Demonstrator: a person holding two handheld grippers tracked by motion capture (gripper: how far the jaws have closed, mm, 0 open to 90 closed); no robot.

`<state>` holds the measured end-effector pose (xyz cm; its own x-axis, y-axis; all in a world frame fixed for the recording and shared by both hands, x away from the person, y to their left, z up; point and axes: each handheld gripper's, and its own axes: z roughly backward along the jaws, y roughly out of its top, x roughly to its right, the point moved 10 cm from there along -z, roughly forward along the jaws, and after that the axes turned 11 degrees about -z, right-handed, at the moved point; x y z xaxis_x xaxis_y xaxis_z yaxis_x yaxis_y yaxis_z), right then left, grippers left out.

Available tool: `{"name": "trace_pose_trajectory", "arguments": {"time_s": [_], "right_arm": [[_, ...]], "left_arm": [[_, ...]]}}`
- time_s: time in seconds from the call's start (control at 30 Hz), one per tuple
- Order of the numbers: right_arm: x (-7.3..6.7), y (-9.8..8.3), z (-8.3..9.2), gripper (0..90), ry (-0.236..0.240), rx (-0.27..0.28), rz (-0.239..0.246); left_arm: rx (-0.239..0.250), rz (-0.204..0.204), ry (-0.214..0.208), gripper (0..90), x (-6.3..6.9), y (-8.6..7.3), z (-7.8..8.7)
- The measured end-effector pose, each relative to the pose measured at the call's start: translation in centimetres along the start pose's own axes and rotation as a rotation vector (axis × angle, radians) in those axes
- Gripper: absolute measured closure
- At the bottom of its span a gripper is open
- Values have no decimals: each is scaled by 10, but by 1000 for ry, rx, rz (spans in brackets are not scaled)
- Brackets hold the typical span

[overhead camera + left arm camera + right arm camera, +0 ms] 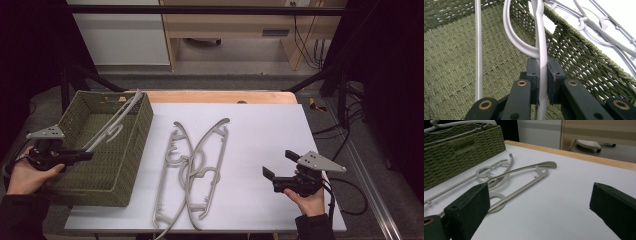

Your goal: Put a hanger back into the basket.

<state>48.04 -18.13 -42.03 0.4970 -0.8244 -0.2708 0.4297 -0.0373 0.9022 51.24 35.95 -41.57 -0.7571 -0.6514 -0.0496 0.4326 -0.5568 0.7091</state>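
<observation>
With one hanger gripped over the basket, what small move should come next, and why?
Probably lower it and open the left gripper: its jaws clamp the hanger, which leans on the basket rim, partly inside. The right gripper waits open beside the two hangers left on the table.

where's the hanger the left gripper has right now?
High view, left side: the hanger leans inside the green basket, its top sticking over the far rim, with the left gripper shut on its lower end.
</observation>
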Motion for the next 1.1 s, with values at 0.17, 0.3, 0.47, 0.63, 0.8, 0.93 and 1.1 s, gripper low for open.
{"name": "trace_pose_trajectory", "arguments": {"time_s": [0.17,0.3,0.47,0.63,0.8,0.93,1.1], "right_arm": [[0,0,0,32,-2,-3,3],[0,0,0,32,-2,0,1],[-1,-1,-2,32,-2,-3,4],[0,-2,-2,32,-1,-9,3],[-2,-2,-3,32,2,-6,4],[-1,-2,-3,32,0,-7,4],[-1,-2,-3,32,-1,-10,4]], "left_arm": [[-4,-1,19,812,-3,-2,5],[-38,5,37,810,-7,-9,2],[-97,22,42,810,-10,-17,-14],[-106,38,37,809,-9,-21,-23],[-166,61,63,791,-11,-32,-28],[-205,82,87,770,-14,-36,-32],[-235,88,98,738,-14,-39,-32]]}}
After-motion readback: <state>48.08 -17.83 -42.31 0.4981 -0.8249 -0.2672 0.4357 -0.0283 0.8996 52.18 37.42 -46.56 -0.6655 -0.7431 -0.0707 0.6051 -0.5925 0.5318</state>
